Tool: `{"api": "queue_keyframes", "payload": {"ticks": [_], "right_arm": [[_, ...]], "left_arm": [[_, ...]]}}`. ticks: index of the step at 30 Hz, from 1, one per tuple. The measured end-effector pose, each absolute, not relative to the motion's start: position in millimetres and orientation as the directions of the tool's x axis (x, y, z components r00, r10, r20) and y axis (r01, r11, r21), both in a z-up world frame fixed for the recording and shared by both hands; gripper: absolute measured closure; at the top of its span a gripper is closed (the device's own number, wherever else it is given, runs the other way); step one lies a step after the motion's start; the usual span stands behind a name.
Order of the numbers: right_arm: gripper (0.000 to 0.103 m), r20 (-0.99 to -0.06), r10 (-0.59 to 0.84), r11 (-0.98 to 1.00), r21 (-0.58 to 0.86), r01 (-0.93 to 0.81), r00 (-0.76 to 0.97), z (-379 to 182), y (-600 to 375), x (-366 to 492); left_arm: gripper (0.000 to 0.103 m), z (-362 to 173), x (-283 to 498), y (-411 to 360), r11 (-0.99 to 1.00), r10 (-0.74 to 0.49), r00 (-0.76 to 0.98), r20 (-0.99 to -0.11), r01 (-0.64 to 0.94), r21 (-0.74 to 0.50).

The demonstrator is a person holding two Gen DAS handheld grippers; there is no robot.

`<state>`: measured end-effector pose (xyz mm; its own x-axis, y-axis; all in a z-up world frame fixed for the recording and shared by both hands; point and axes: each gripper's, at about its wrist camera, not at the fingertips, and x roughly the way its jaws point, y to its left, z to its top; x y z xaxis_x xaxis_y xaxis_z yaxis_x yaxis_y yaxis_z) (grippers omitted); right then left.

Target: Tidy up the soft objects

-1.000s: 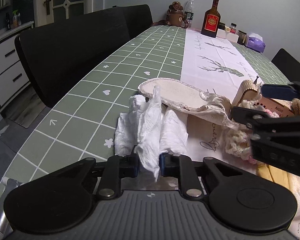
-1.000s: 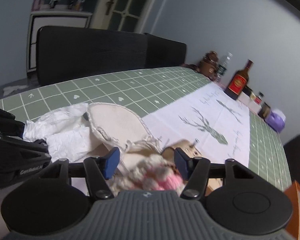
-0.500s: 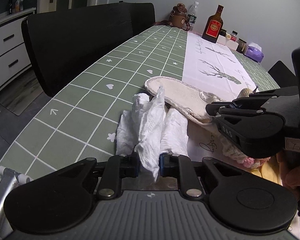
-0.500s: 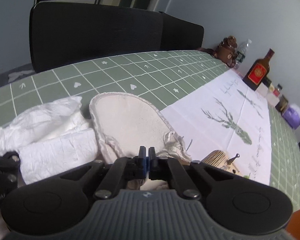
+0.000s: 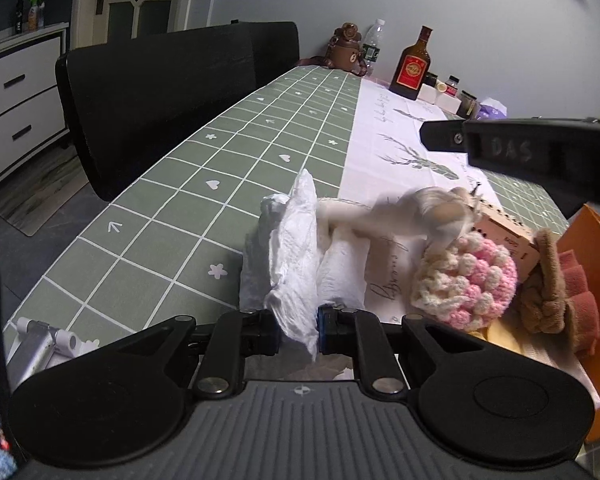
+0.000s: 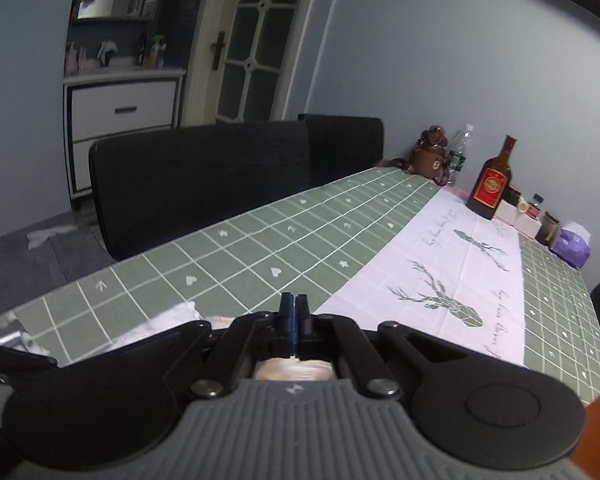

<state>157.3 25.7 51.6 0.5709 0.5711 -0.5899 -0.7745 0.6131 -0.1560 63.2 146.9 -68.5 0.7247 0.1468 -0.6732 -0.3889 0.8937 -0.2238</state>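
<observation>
A crumpled white cloth (image 5: 296, 240) lies on the green checked tablecloth (image 5: 172, 220). My left gripper (image 5: 298, 324) is shut on its near end, and its jaws are closing further. Right of it a beige fabric slipper (image 5: 396, 216) is blurred and raised at one end. My right gripper (image 5: 432, 136) hangs just above that end. In the right wrist view the right gripper (image 6: 294, 312) is shut, with pale fabric (image 6: 294, 368) right beneath it. The pinch point itself is hidden. A pink and cream crocheted piece (image 5: 472, 280) lies beside the slipper.
A brown plush piece (image 5: 548, 280), a red towel (image 5: 576, 280), a wooden box (image 5: 508, 236) and an orange box (image 5: 596, 224) crowd the near right. Bottles (image 6: 494, 184) and jars stand at the far end. Black chairs (image 5: 160, 100) line the left side. A metal stand (image 5: 40, 344) sits near left.
My right gripper shut beside the slipper's frayed edge, then rose. The slipper came up off the table with it, uncovering the crocheted piece. My left gripper kept its hold on the white cloth.
</observation>
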Motion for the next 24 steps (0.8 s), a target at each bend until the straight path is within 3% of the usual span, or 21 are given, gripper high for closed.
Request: {"api": "queue_keyframes", "payload": {"ticks": [8,15,17,18,19,24], "right_arm": [[0.103,-0.598,0.607,0.643,-0.019,-0.766,0.524,67,-29,115],[0.099,-0.624,0.578,0.622,-0.08,-0.779,0.526,36,-43,110],[0.086,-0.624,0.571,0.607,-0.116,-0.786,0.533,30,-40,112],[0.068,-0.625,0.569,0.594,-0.138,-0.793,0.535,27,-38,116],[0.059,-0.626,0.567,0.581,-0.157,-0.799,0.535,24,-35,117],[0.059,-0.63,0.573,0.508,-0.228,-0.831,0.524,8,-17,122]], "left_arm": [[0.086,-55,32,128,0.916,0.1,0.749,-0.655,-0.326,-0.233],[0.086,-54,26,123,0.915,0.159,0.746,-0.646,-0.357,-0.186],[0.086,-53,26,125,0.913,0.178,0.745,-0.643,-0.369,-0.175],[0.086,-53,26,126,0.911,0.178,0.744,-0.645,-0.371,-0.177],[0.086,-53,27,127,0.911,0.178,0.743,-0.645,-0.373,-0.178],[0.086,-56,29,131,0.909,0.175,0.735,-0.655,-0.376,-0.18]]}}
